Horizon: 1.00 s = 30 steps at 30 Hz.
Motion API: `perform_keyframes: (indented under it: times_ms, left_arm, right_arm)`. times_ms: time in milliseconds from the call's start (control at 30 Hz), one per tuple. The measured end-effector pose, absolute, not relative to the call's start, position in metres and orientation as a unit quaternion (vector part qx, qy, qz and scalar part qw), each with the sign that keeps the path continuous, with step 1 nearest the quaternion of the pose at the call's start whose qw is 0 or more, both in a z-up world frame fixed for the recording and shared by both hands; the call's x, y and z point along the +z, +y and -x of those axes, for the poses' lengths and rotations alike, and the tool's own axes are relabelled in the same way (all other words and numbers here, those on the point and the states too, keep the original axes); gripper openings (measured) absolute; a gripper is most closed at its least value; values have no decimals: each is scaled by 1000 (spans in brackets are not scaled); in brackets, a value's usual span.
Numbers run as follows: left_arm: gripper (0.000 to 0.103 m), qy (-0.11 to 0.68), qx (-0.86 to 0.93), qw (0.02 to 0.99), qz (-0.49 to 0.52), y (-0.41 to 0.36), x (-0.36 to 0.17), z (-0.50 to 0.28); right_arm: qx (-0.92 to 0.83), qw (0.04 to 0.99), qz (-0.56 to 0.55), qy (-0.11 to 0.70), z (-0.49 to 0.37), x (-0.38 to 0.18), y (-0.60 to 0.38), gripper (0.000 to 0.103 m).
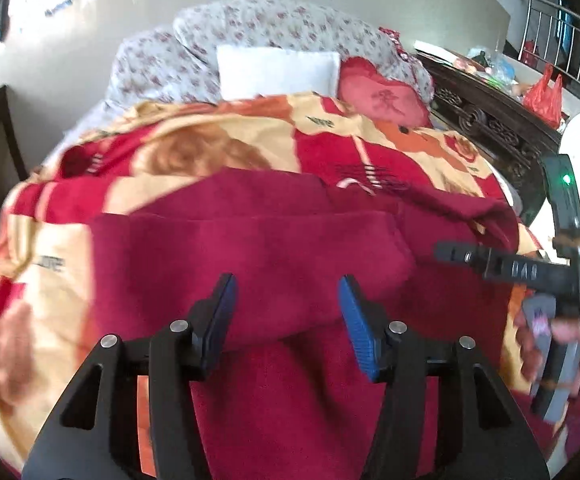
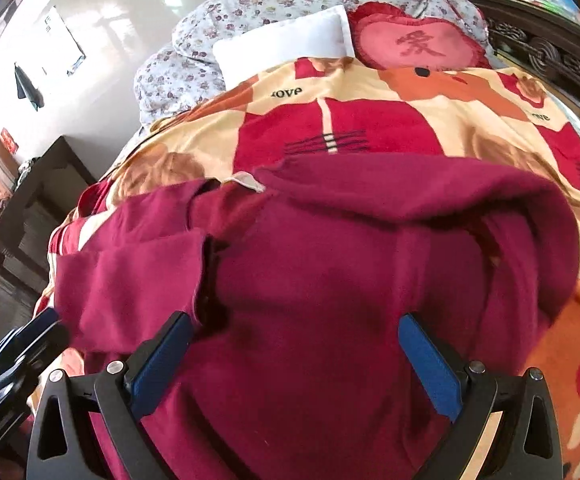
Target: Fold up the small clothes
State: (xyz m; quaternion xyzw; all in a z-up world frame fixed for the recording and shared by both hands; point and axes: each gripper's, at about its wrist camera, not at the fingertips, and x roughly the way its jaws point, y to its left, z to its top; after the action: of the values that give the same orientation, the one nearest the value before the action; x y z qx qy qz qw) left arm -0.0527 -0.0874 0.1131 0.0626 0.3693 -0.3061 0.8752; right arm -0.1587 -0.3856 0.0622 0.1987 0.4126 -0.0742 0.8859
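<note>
A dark red garment (image 1: pixel 249 248) lies partly folded on the patterned blanket, with one layer turned over the rest. In the right wrist view the garment (image 2: pixel 330 240) fills the middle, a beige label (image 2: pixel 245 180) showing at its far edge. My left gripper (image 1: pixel 285 280) hovers over the garment's near fold, jaws apart, with nothing pinched between the blue pads (image 1: pixel 356 324). My right gripper (image 2: pixel 294 317) stands wide open above the cloth, its pads clear of it. The right gripper's body (image 1: pixel 530 276) and the hand holding it appear at the right edge of the left wrist view.
A red and cream blanket (image 2: pixel 370 120) covers the bed. Floral pillows (image 2: pixel 269 4), a white pillow (image 2: pixel 285 44) and a red heart cushion (image 2: pixel 414 44) lie at the head. A carved dark headboard (image 1: pixel 486 116) runs along the right; a dark side table (image 2: pixel 37 204) stands left.
</note>
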Motion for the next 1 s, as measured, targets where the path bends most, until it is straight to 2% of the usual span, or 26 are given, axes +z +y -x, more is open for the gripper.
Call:
perform_keyframes:
  times_ms: [167, 200, 267, 300, 333, 367, 400, 433, 633, 1000]
  left_arm:
    - [53, 377, -241, 890, -84, -56, 102, 32]
    - [53, 389, -230, 889, -75, -49, 98, 25]
    - [53, 401, -219, 888, -50, -37, 94, 18]
    - [53, 402, -212, 890, -39, -33, 93, 15]
    - [53, 402, -206, 892, -33, -29, 94, 14]
    - [53, 401, -199, 894, -29, -25, 94, 12]
    - [53, 399, -195, 895, -27, -22, 96, 12]
    - [53, 396, -191, 898, -25, -21, 98, 13]
    - [53, 382, -188, 905, -18, -21, 105, 8]
    - [53, 402, -189, 894, -61, -70, 78, -2]
  right_arm:
    - [-30, 885, -210, 415, 133, 59, -370, 102]
    - [-20, 886, -200, 417, 127, 57, -363, 100]
    - [-11, 896, -168, 411, 116, 55, -348, 85]
    - [-11, 898, -151, 413, 111, 54, -342, 67]
    - [-10, 898, -132, 419, 104, 51, -337, 44]
    - [-8, 897, -118, 427, 100, 48, -333, 32]
    - [-5, 896, -111, 430, 98, 47, -330, 14]
    - [-1, 899, -112, 424, 101, 51, -330, 7]
    - [-38, 920, -132, 368, 143, 86, -367, 5]
    - [-137, 893, -141, 406, 159, 62, -430, 5]
